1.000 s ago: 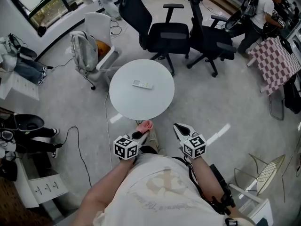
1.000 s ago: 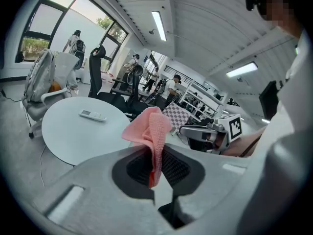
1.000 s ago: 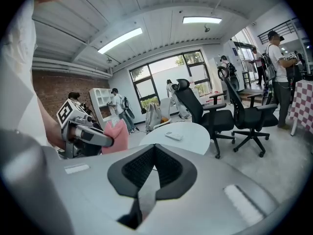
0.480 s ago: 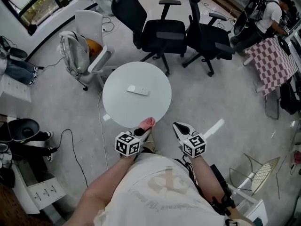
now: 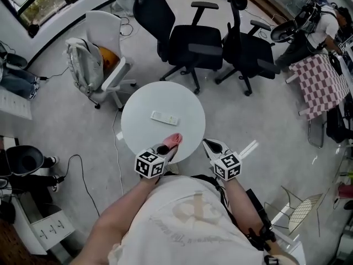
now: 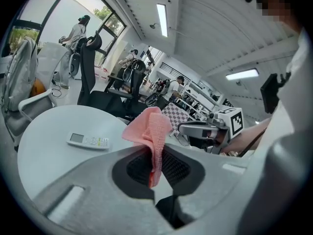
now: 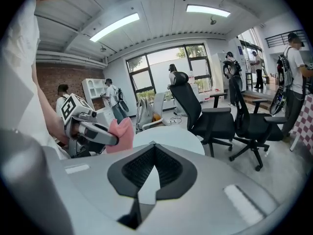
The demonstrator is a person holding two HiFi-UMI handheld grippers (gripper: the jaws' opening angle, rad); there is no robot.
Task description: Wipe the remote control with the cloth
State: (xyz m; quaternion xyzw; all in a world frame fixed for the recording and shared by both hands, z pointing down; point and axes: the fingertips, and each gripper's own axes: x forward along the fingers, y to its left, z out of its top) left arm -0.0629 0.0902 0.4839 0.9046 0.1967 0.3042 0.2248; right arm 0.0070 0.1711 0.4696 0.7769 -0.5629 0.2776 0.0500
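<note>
- The left gripper (image 5: 166,150) clamps the pink cloth (image 5: 174,139) over the table's (image 5: 138,127) near edge.
- The right gripper (image 5: 209,144) is pressed together, empty, beside that edge.
- The remote (image 5: 165,117) lies mid-table.

The person wears a white T-shirt (image 5: 193,220) with a faint print and a black strap (image 5: 255,210). The left gripper (image 5: 167,149) and right gripper (image 5: 207,144) are grey, with black bumpy pads (image 7: 138,168) and white cubes (image 5: 150,165) with black squares.

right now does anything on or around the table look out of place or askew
Nothing stands out. The remote control lies flat on the round table, with nothing spilled around it. The pink cloth is pinched in the left gripper; the right gripper is shut and empty. The office chairs beyond stand upright.
</note>
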